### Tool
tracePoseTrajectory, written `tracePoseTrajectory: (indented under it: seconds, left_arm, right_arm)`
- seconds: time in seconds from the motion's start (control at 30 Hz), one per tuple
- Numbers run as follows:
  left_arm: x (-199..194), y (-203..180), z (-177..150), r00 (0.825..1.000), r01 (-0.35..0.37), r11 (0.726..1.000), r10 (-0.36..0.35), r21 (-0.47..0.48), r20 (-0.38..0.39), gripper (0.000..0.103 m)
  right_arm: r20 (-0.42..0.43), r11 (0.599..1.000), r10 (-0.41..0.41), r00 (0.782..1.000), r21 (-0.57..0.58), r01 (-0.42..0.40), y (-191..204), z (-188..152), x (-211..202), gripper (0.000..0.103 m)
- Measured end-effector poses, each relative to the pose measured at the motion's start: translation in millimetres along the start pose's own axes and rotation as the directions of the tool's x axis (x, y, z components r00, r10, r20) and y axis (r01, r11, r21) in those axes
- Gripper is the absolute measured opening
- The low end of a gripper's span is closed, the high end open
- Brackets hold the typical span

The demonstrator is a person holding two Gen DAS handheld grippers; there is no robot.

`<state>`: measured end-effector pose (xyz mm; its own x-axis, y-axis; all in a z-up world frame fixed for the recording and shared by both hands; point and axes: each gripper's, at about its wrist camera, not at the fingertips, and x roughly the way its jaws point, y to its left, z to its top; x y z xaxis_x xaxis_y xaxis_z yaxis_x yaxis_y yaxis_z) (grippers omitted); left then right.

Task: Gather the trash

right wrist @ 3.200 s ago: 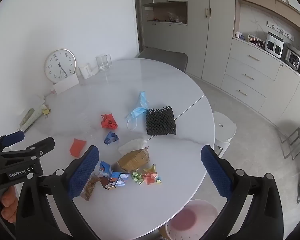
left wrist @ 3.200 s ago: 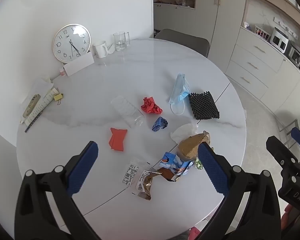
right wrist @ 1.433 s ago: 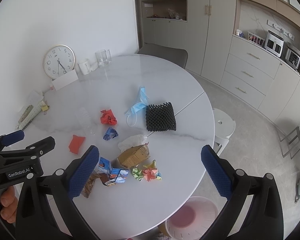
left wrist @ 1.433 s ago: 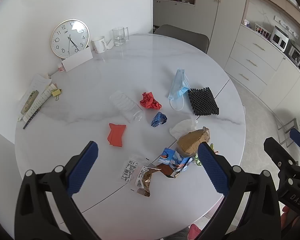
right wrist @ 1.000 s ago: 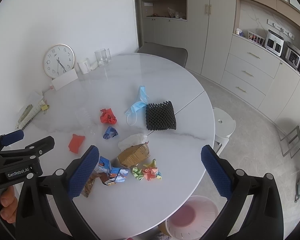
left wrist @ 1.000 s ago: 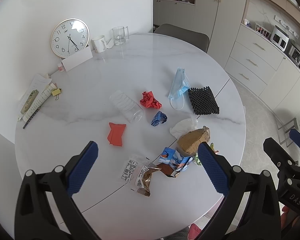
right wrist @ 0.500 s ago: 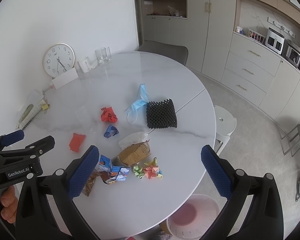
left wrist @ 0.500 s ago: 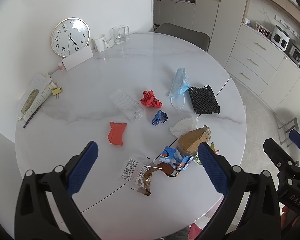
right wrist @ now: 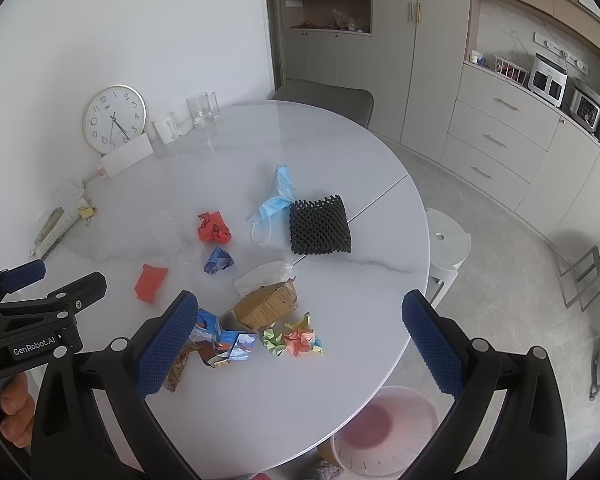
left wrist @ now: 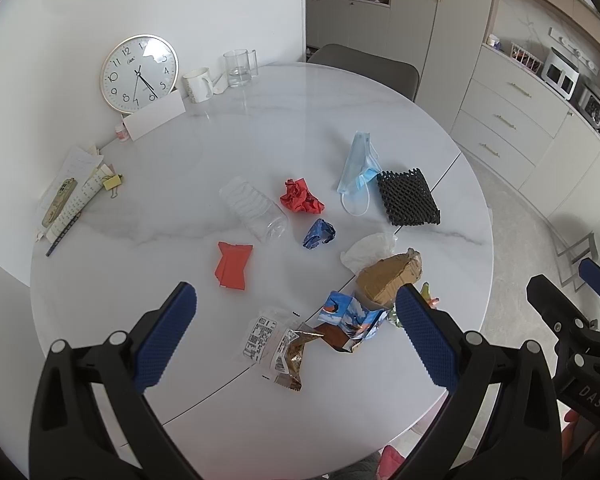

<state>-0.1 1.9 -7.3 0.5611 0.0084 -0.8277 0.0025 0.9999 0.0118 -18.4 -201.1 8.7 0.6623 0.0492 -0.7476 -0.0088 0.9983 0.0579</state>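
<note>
While both grippers (left wrist: 294,320) (right wrist: 300,328) hover with fingers spread, crumpled wrappers (left wrist: 350,316) litter the round white marble desk (left wrist: 260,128).

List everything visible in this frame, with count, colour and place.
table: 1, white marble, centre
clock: 1, white, against wall
mug: 1, white, by clock
glass: 1, clear, beside mug
bottle: 1, clear, lying mid-table
red ball: 1, crumpled, mid-table
blue ball: 1, crumpled, below red ball
red paper: 1, flat, left of blue ball
mask: 1, light blue, beside net
net: 1, black foam, right side
cardboard: 1, brown, near edge
bin: 1, pink, on floor
left gripper: open
right gripper: open
</note>
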Motion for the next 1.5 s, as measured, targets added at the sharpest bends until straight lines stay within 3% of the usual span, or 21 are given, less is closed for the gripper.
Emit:
tracePoseTrajectory:
  seconds: [0.4, 0.6, 0.77, 0.93, 1.03, 1.3, 1.37, 1.43, 1.5]
  left_arm:
    - [4, 0, -1, 1.000, 0.007, 1.000, -0.007, 0.003, -0.006, 0.095]
    - [25, 14, -12, 0.996, 0.088, 0.995, -0.088, 0.044, 0.011, 0.095]
    - [62, 45, -38, 0.993, 0.115, 0.990, -0.114, 0.081, -0.025, 0.095]
    - [104, 65, -69, 0.977, 0.172, 0.979, -0.155, 0.109, -0.147, 0.095]
    - [124, 60, -83, 0.966, 0.217, 0.963, -0.189, 0.159, -0.176, 0.095]
    - [182, 34, -90, 0.958, 0.241, 0.930, -0.181, 0.277, -0.224, 0.095]
    - [195, 32, -91, 0.951, 0.256, 0.920, -0.184, 0.297, -0.248, 0.089]
    - [205, 31, -94, 0.944, 0.264, 0.913, -0.178, 0.310, -0.279, 0.065]
    - [211, 34, -96, 0.931, 0.285, 0.910, -0.189, 0.302, -0.311, 0.056]
  right_arm:
    - [0.003, 1.000, -0.004, 1.000, -0.010, 0.004, 1, -2, 2, 0.101]
    - [0.034, 0.999, 0.053, 0.998, -0.004, -0.053, 1, -15, 16, 0.101]
    - [-0.080, 0.999, 0.030, 0.996, 0.032, -0.028, 2, -43, 53, 0.101]
    - [-0.183, 0.999, 0.001, 0.983, 0.035, 0.006, 11, -83, 89, 0.101]
    - [-0.202, 0.998, 0.006, 0.979, 0.061, 0.007, 13, -99, 99, 0.101]
    - [-0.235, 0.995, -0.004, 0.972, 0.100, 0.028, 20, -117, 108, 0.101]
    - [-0.237, 0.994, 0.005, 0.972, 0.104, 0.020, 23, -118, 108, 0.101]
    - [-0.240, 0.994, 0.007, 0.971, 0.104, 0.018, 27, -116, 108, 0.101]
    - [-0.241, 0.994, 0.016, 0.970, 0.106, 0.010, 31, -114, 108, 0.101]
